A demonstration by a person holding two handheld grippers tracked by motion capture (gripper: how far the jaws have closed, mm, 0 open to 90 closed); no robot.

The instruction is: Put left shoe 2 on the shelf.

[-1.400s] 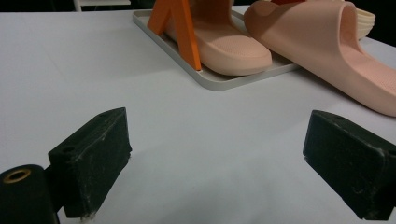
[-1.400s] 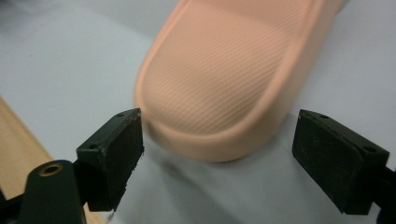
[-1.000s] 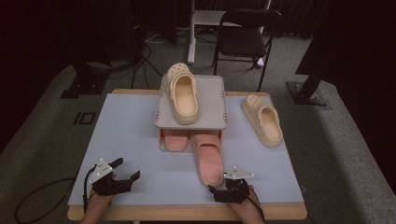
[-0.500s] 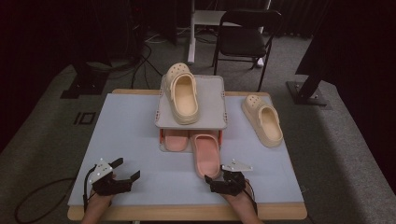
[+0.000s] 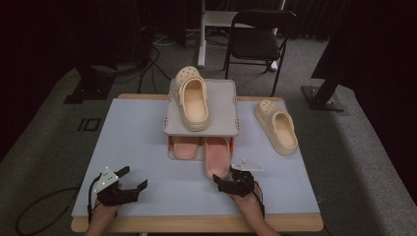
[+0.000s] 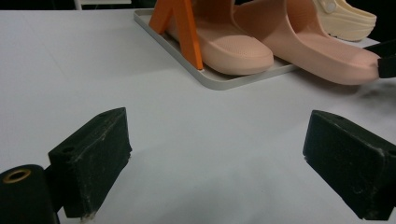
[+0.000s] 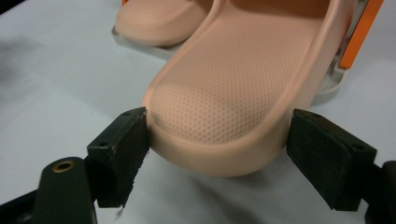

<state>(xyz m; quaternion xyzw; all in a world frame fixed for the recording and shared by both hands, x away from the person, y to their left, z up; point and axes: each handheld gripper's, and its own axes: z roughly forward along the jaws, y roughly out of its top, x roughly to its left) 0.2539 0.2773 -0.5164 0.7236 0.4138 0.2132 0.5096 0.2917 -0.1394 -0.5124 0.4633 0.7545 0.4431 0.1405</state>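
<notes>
High view: two pink slides are being kept under a grey rack (image 5: 226, 129). The right slide (image 5: 217, 157) is lying with its long axis running from the rack toward the near table (image 5: 137, 147) edge, its rounded end sticking out toward the right gripper (image 5: 227, 182). Two cream clogs are being counted, one (image 5: 191, 97) on the rack, one (image 5: 276, 127) on the table. The left gripper (image 5: 132, 178) is being held spread over bare table.

Left gripper view: both slides (image 6: 303, 44) are being seen beside an orange post (image 6: 184, 28); the jaws are standing wide.

Right gripper view: the slide's end (image 7: 224, 102) is being straddled; the left pad is touching it, the right pad is apart.
</notes>
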